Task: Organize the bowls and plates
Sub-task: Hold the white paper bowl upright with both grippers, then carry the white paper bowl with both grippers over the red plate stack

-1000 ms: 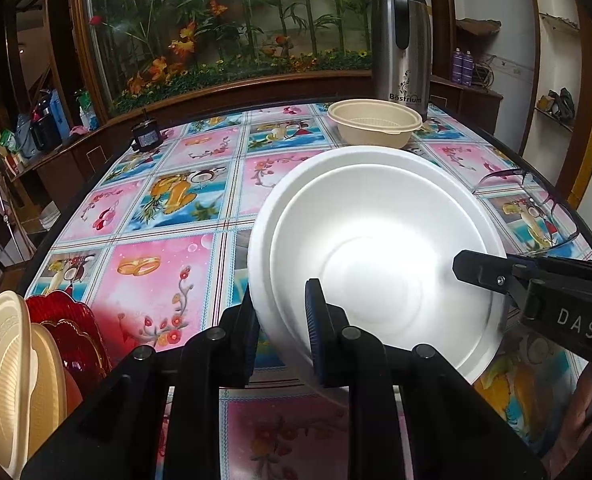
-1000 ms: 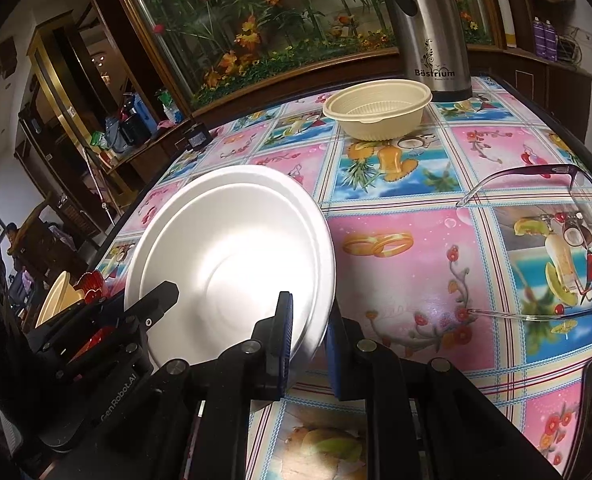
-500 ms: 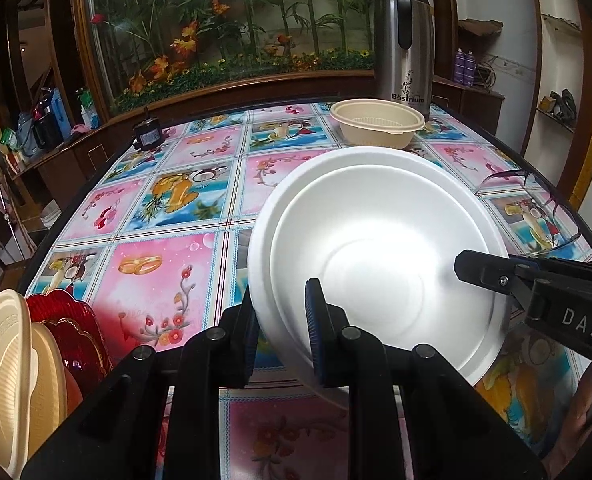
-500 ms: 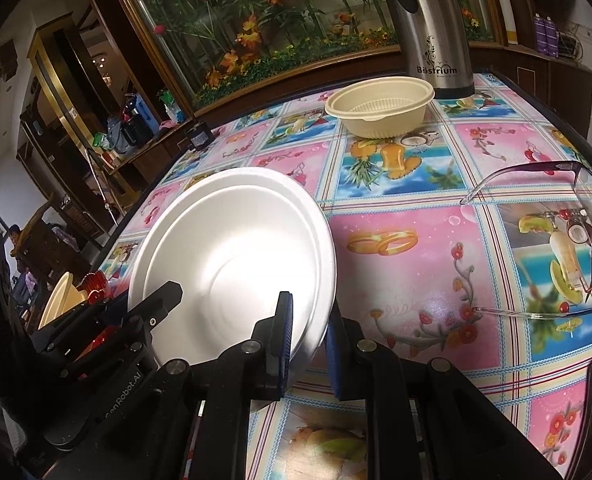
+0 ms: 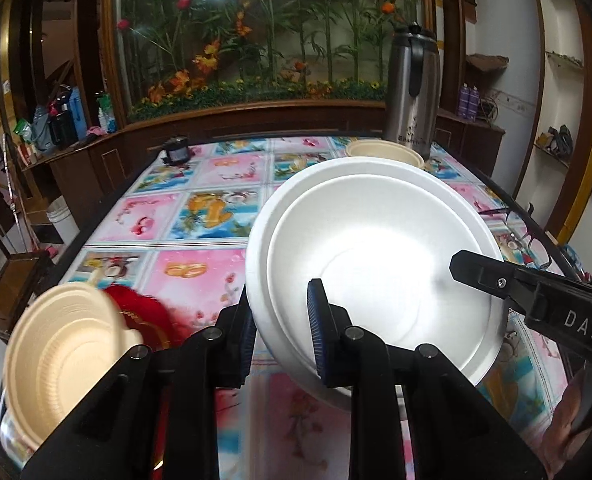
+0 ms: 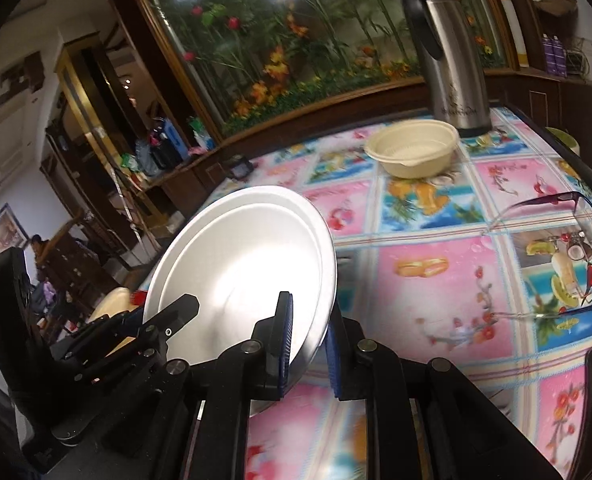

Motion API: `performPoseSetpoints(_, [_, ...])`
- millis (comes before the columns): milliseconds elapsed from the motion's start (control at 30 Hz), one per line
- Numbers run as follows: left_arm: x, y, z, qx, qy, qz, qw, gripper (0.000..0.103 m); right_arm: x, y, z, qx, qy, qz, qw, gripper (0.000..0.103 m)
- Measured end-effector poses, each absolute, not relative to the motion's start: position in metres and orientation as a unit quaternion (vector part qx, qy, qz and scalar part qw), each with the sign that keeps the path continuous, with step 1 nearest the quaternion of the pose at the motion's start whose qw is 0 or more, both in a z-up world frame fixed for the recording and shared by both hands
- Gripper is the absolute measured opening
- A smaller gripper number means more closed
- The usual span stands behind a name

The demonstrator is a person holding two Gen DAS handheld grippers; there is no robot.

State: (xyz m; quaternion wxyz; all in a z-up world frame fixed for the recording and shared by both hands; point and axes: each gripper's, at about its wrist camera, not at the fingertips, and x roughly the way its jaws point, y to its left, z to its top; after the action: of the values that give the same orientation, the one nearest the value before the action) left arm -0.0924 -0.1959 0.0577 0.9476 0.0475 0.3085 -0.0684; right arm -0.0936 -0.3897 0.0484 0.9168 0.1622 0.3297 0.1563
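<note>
Both grippers have risen, lifting the white plate [image 5: 376, 256] off the bench [image 5: 200, 216] since a second ago. Left gripper [image 5: 282, 340] clamps its near-left rim, jaws having just eased slightly wider, the rim between them; right gripper [image 6: 308, 336] grips the near-right rim. Round, with no long axis, the plate tilts, hollow facing the cameras. Far off sits a cream bowl [image 6: 414, 154]; more dishes [image 5: 68, 344] stand near-left.

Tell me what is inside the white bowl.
The white bowl looks empty: only its bare white inside shows. One of the left gripper's fingers covers a small part near the rim, so that spot is hidden.
</note>
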Motion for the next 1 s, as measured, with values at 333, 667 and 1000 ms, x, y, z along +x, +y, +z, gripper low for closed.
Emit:
performPoseSetpoints(333, [-0.133, -0.121, 0.084, 0.003, 0.279, -0.026, 0.960, 0.020, -0.120, -0.323, 0.091, 0.124, 0.313, 0.220, 0.915, 0.018])
performPoseSetpoints(667, [-0.152, -0.043, 0.094, -0.055, 0.272, 0.014, 0.961, 0.023, -0.115, -0.244, 0.103, 0.095, 0.338, 0.283, 0.893, 0.018])
performPoseSetpoints(1000, [-0.145, -0.007, 0.068, -0.082, 0.303, 0.042, 0.949, 0.023, -0.104, -0.199, 0.077, 0.089, 0.384, 0.298, 0.870, 0.018])
